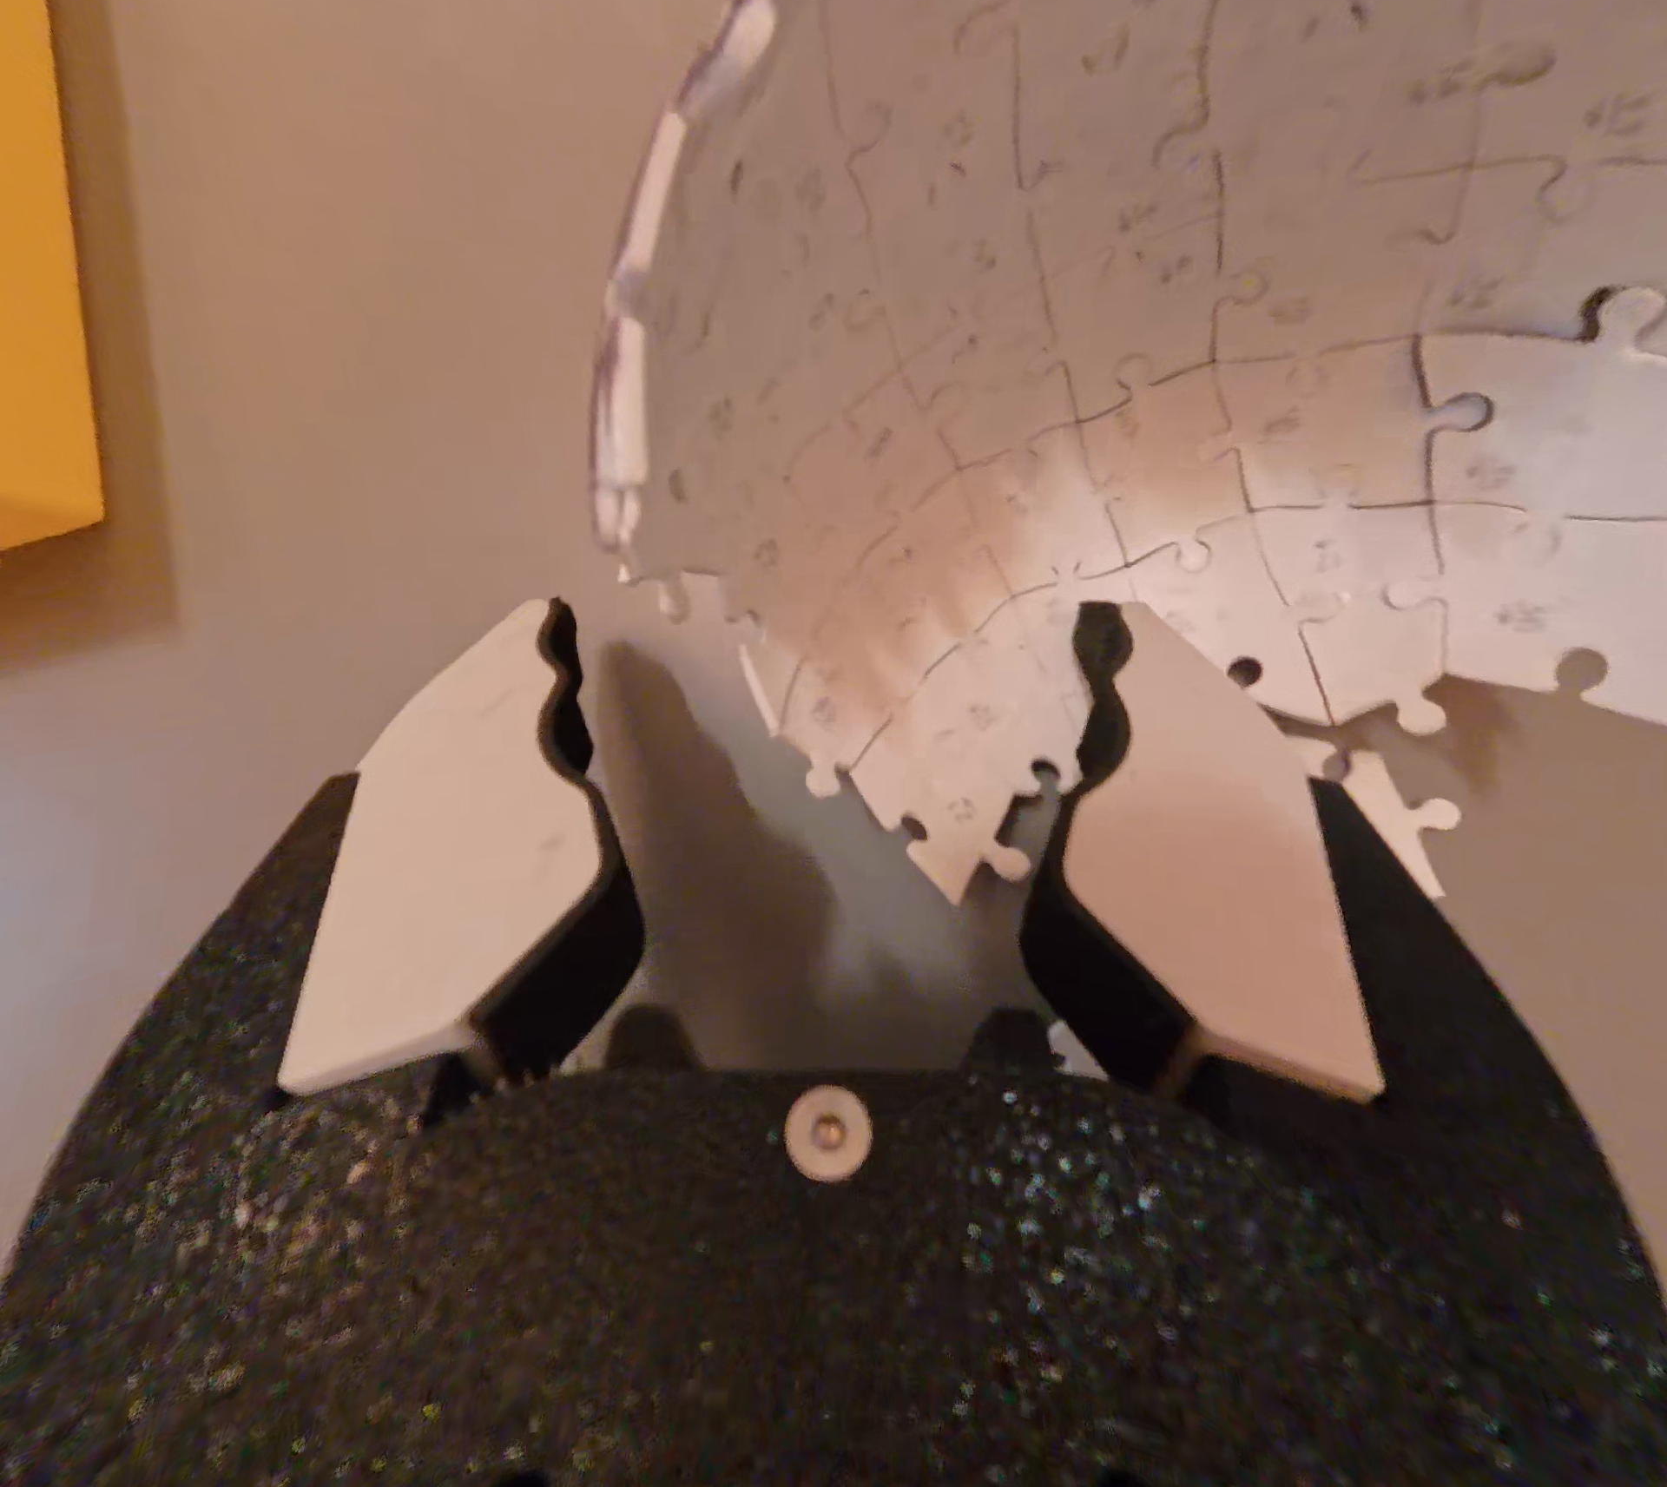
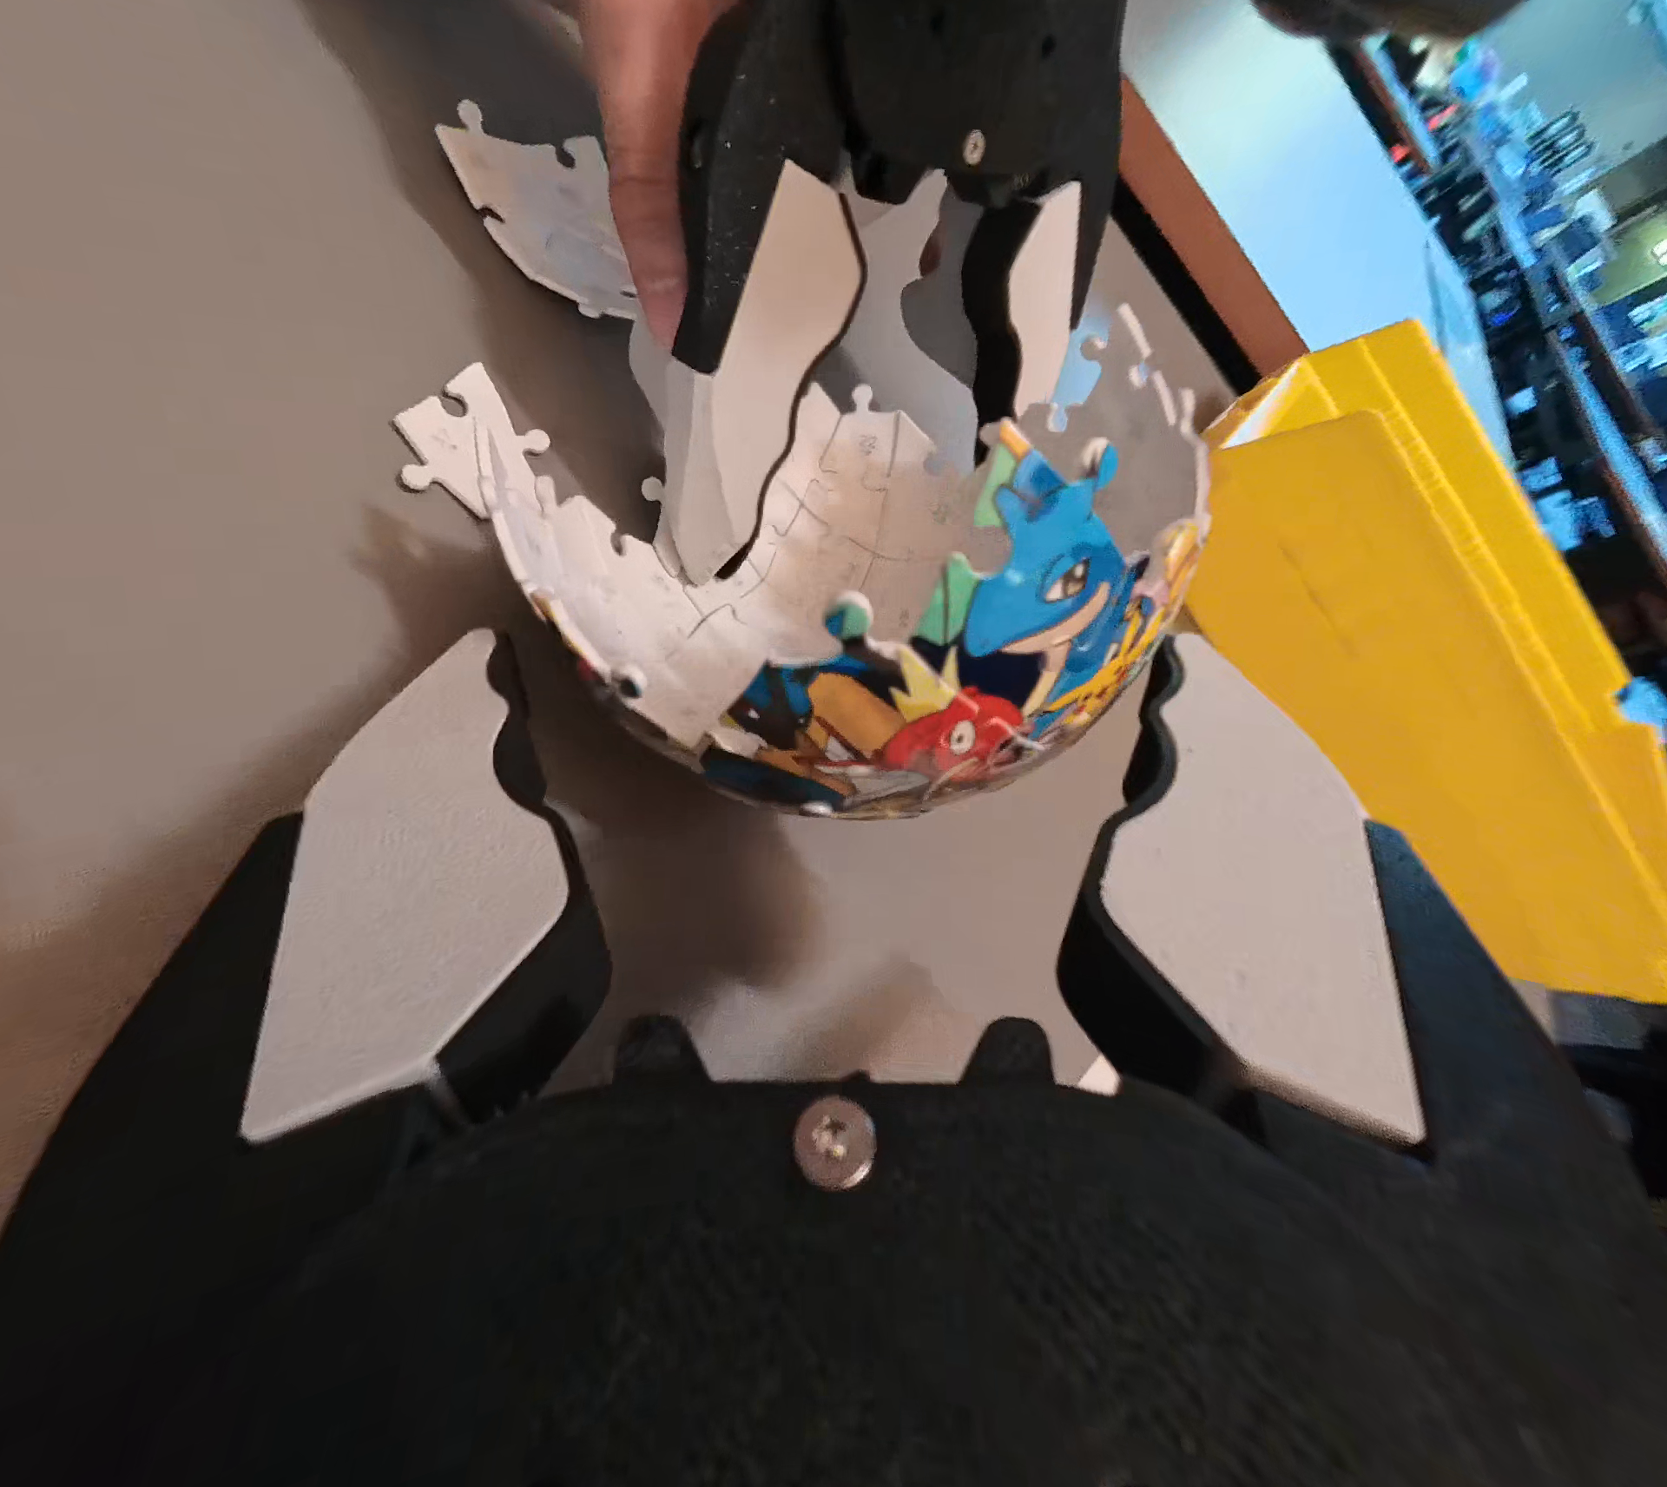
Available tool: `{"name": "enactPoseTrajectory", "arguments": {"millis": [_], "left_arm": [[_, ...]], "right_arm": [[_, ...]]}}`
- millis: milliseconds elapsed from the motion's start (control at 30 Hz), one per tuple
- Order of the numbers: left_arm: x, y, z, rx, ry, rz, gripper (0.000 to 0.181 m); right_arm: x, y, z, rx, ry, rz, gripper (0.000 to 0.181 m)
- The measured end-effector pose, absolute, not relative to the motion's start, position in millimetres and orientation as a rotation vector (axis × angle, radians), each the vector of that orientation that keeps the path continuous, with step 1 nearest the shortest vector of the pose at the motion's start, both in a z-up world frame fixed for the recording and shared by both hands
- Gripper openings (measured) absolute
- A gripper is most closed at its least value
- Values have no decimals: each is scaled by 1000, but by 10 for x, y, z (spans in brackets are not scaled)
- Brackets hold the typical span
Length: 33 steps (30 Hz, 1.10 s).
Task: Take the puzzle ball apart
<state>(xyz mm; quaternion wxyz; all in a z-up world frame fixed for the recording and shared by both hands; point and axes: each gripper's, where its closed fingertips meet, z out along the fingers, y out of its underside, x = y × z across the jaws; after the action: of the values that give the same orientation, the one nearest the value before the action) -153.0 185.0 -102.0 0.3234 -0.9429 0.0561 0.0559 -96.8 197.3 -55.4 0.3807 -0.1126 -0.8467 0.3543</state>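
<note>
Half-shell puzzle ball (image 2: pixel 866 632) sat on counter (image 2: pixel 180 361) beside yellow bin (image 2: pixel 1407 677). Looked light, thin, brittle at seams; best gripped at jagged rim. Left gripper (image 2: pixel 848 488) fingers spread inside shell; right gripper (image 2: pixel 830 722) spread, empty, just short.

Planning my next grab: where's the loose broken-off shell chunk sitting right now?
In the right wrist view, the loose chunk lies on the grey table, upper left, behind the puzzle ball, beside the hand.

A flat grey counter (image 2: pixel 180 271) fills most of the view. Past its far right edge runs a brown wooden strip (image 2: pixel 1200 217), then blurred dark shelves (image 2: pixel 1533 226) in bluish light.
</note>
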Motion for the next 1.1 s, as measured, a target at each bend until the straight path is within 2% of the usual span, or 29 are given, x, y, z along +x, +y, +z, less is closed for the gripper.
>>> {"name": "enactPoseTrajectory", "arguments": {"millis": [367, 500, 1100], "left_arm": [[-1542, 1855, -986, -2424, 161, 210, 111], [-1556, 1863, -977, -2401, 153, 235, 116], [-1566, 1782, -984, -2468, 117, 239, 115]], "right_arm": [[-904, 1789, -508, -71, -1957, 569, 120], [-876, 1771, -499, -119, -1878, 564, 120], [-850, 1690, -464, -96, -1790, 545, 115]]}}
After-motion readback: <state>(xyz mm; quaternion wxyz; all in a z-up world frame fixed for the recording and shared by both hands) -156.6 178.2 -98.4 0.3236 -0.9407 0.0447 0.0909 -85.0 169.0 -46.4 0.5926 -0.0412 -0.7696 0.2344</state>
